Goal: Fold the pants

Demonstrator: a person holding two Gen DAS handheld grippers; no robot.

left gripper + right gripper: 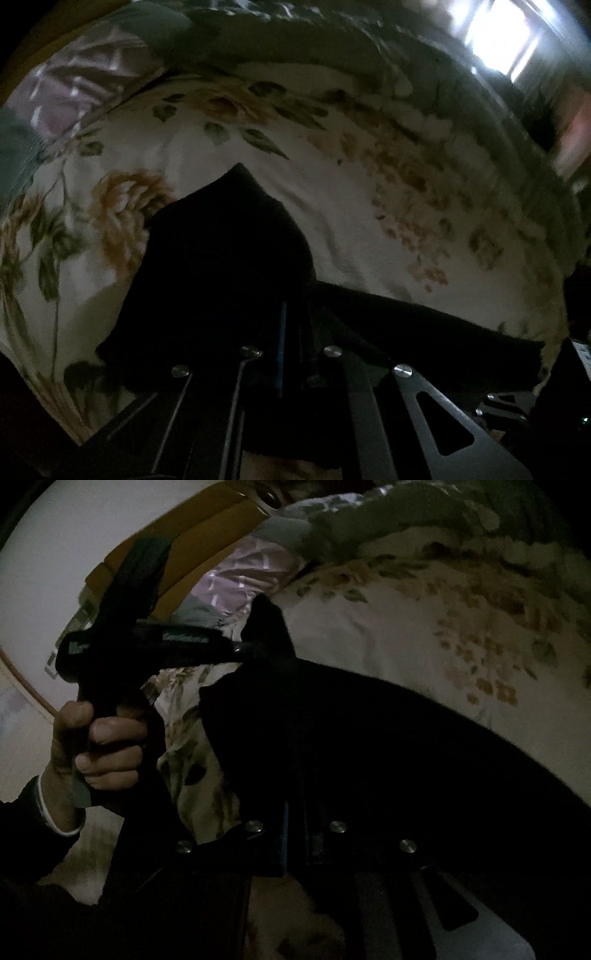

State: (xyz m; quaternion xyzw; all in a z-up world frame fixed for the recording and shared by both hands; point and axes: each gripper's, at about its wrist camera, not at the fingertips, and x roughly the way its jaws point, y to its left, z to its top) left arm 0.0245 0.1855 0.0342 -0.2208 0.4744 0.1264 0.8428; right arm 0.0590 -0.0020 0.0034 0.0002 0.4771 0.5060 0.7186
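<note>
The black pants (pixel 221 266) hang and drape over a floral bedsheet (pixel 369 206). My left gripper (pixel 291 325) is shut on the pants' edge; a peak of fabric sticks up past its fingers. My right gripper (pixel 293 812) is shut on the pants (pixel 369 746) too, which spread dark to the right. In the right wrist view the left gripper (pixel 255 646) shows at upper left, held by a hand (pixel 103 749), pinching a corner of the pants (pixel 267 624). Both grips are lifted above the bed.
A green-patterned quilt (pixel 295 44) and a pink pillow (pixel 74 85) lie at the bed's far side. A wooden headboard (pixel 192 539) and white wall (pixel 55 554) stand behind. A bright window (pixel 498 37) is at upper right.
</note>
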